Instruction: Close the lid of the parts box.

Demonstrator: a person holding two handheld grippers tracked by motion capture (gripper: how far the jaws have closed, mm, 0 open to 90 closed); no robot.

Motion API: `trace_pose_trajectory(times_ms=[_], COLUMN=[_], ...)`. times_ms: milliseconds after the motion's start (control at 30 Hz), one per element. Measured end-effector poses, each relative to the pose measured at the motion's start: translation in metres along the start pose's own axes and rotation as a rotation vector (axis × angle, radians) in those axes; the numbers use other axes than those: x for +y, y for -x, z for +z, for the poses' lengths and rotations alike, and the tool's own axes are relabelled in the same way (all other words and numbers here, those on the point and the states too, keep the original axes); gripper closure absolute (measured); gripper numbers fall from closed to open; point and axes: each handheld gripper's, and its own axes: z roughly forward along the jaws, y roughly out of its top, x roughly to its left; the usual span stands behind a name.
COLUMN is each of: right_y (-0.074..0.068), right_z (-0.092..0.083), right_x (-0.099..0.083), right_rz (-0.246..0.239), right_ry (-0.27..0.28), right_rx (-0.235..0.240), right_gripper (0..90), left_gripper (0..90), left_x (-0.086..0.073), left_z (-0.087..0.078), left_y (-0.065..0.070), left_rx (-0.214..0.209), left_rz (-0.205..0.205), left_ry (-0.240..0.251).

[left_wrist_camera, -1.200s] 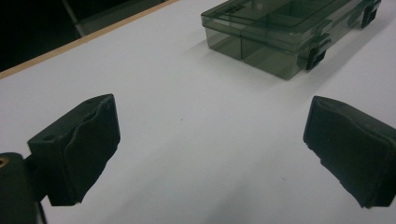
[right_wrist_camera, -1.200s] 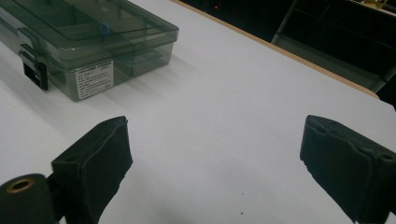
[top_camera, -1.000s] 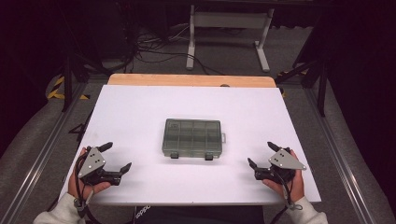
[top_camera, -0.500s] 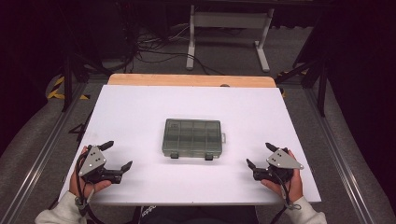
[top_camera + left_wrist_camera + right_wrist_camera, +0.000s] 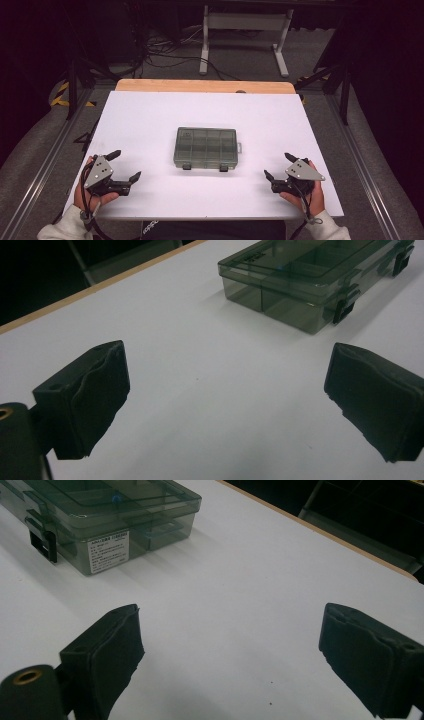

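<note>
Holding left gripper and right gripper wide open, empty; feared pushing closed box would slide it away.

The desk is white with a light wood strip along its far edge. The compartment box is smoky translucent grey-green with darker latches and a white printed label on one end. Both grippers, the left gripper and the right gripper, have black jaws and grey plates. The person's sleeves are white.
</note>
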Motion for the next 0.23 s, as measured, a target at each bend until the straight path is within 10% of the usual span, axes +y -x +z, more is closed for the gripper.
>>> trace_pose_trajectory(times_ms=[233], right_y=[0.0006], right_z=[-0.0026], right_x=[-0.0007], right_rz=[0.004], right_ry=[-0.002], right_rx=[-0.016], right_gripper=[10.6], left_gripper=[4.9], left_x=[0.0020], left_z=[0.0037], left_y=[-0.0005], left_rx=[-0.008], left_rz=[0.003], left_ry=[-0.002])
